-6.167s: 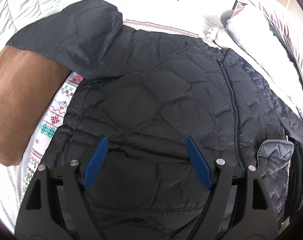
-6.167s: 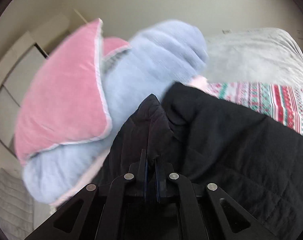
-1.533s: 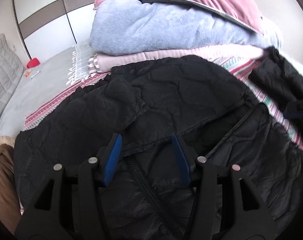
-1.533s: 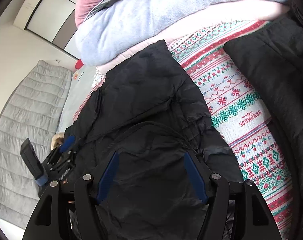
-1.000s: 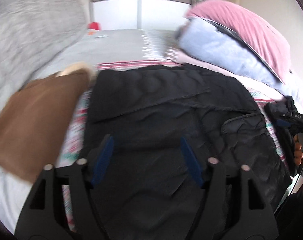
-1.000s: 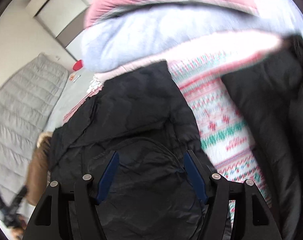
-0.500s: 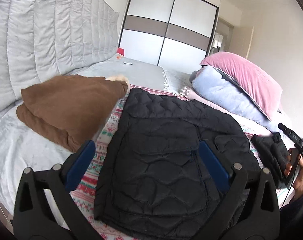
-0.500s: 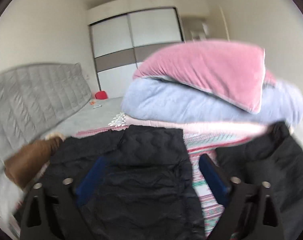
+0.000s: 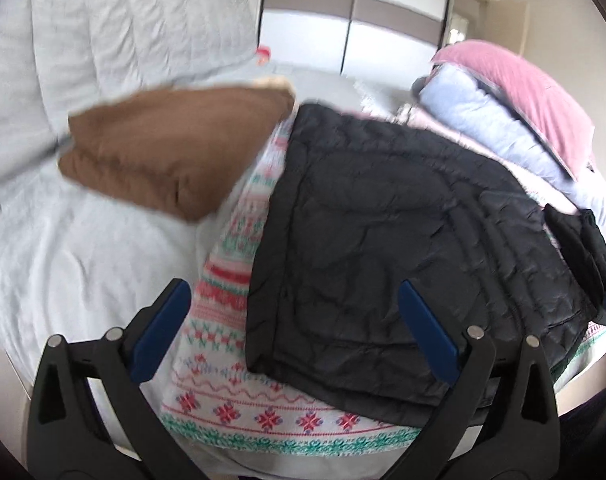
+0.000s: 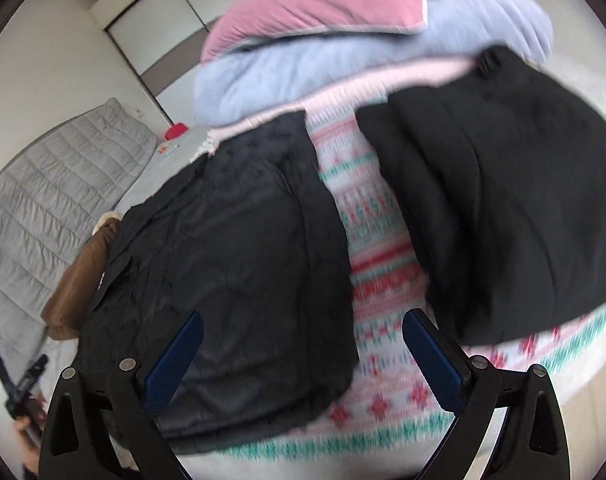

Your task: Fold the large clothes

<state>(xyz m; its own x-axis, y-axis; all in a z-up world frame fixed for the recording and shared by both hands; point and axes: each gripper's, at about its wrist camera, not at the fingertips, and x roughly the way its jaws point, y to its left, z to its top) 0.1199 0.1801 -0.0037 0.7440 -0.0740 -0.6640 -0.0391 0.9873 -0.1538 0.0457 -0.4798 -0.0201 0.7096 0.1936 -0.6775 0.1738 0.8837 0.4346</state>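
A black quilted jacket point(image 9: 387, 248) lies folded into a flat rectangle on the patterned blanket point(image 9: 231, 264) on the bed. It also shows in the right wrist view point(image 10: 231, 264). My left gripper point(image 9: 295, 334) is open and empty, held above the jacket's near left corner. My right gripper point(image 10: 301, 354) is open and empty, above the jacket's near right edge. A second black garment point(image 10: 503, 200) lies in a heap to the right on the same blanket.
A folded brown garment point(image 9: 175, 148) lies to the left of the jacket on the grey bed sheet point(image 9: 63, 248). A stack of pink and blue bedding point(image 10: 343, 40) sits behind. A grey padded headboard point(image 9: 123, 32) and a wardrobe point(image 9: 355, 32) stand beyond.
Both grippers have drawn back from the folded jacket and tilted down toward the bed's near edge. Both stay open and empty.
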